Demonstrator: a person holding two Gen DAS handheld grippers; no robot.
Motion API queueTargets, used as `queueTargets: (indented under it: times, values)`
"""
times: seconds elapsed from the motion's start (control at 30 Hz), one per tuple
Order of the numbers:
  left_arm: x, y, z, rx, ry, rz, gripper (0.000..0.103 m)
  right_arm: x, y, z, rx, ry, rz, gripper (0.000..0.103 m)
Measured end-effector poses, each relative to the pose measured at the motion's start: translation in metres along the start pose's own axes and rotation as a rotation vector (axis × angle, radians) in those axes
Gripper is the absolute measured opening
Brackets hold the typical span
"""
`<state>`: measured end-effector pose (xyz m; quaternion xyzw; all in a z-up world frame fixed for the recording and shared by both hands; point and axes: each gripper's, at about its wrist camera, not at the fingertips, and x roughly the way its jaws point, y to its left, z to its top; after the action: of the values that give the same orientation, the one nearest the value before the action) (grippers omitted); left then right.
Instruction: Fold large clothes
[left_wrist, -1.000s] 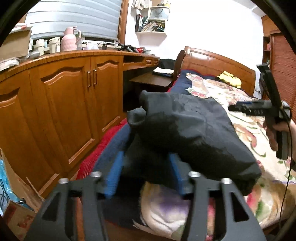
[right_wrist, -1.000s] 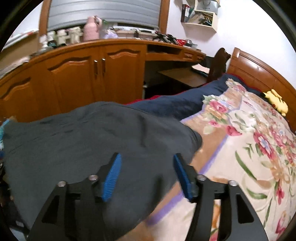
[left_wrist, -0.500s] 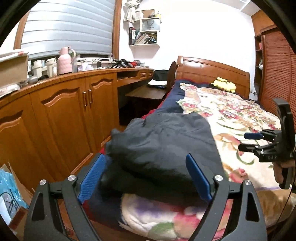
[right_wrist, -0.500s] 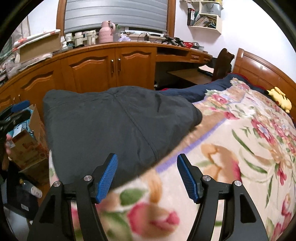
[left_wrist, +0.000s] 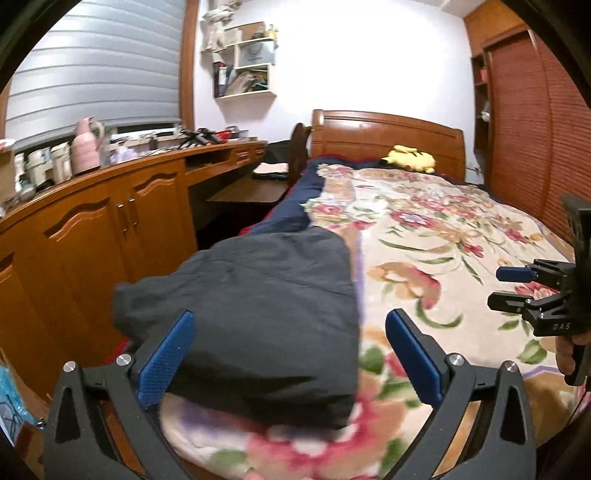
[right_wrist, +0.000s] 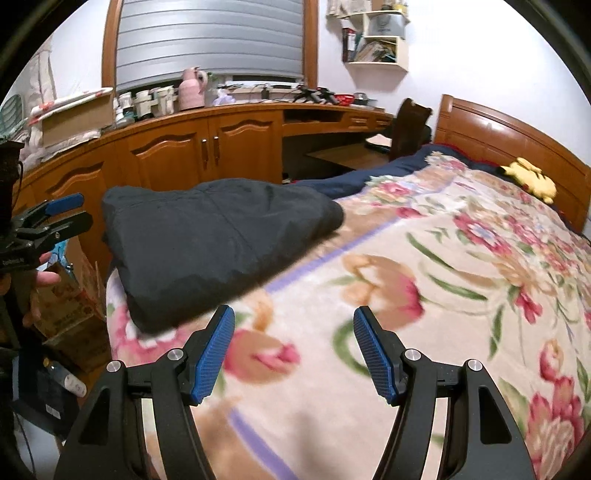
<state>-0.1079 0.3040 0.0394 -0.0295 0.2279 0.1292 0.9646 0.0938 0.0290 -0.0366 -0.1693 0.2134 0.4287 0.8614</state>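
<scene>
A dark grey garment (left_wrist: 258, 306) lies folded in a thick bundle on the near left corner of the floral bed cover (left_wrist: 424, 229); it also shows in the right wrist view (right_wrist: 207, 240). My left gripper (left_wrist: 290, 354) is open and empty, held just in front of the bundle. My right gripper (right_wrist: 293, 350) is open and empty above the bed cover (right_wrist: 461, 277), to the right of the bundle. Each gripper shows in the other's view, the right one (left_wrist: 517, 291) and the left one (right_wrist: 55, 214).
Wooden cabinets (left_wrist: 110, 229) with a cluttered top run along the left of the bed. A desk shelf (left_wrist: 251, 188) and chair stand by the headboard (left_wrist: 388, 136). A yellow plush toy (left_wrist: 408, 157) lies at the head. Cardboard boxes (right_wrist: 70, 295) stand on the floor.
My left gripper let go of the garment, opened wide and drew back. My right gripper also pulled back and to the right. The garment now rests folded on the bed.
</scene>
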Motion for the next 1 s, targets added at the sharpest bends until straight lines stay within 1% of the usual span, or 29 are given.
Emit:
queueTargets:
  times: [0.27,0.53,0.6,0.67,0.77,0.87,1.0]
  values:
    - [0.014,-0.066,0.001,0.053,0.014,-0.081,0.103,-0.043,-0.016,-0.030,0.051,-0.016,-0.057,0.069]
    - [0.029,-0.128,-0.001,0.066,0.033,-0.164,0.103,-0.075,-0.023,-0.052,0.089,-0.035,-0.135,0.069]
    - [0.036,-0.148,-0.001,0.076,0.041,-0.184,0.103,-0.082,-0.023,-0.060,0.098,-0.036,-0.156,0.070]
    - [0.039,-0.163,-0.002,0.084,0.044,-0.205,0.103,-0.089,-0.026,-0.068,0.118,-0.040,-0.170,0.076]
    - [0.043,-0.189,-0.004,0.096,0.049,-0.235,0.103,-0.099,-0.029,-0.079,0.146,-0.040,-0.199,0.081]
    - [0.048,-0.213,-0.004,0.107,0.058,-0.270,0.103,-0.109,-0.030,-0.089,0.163,-0.034,-0.245,0.084]
    - [0.052,-0.243,-0.006,0.122,0.074,-0.290,0.103,-0.120,-0.032,-0.097,0.203,-0.033,-0.290,0.084]
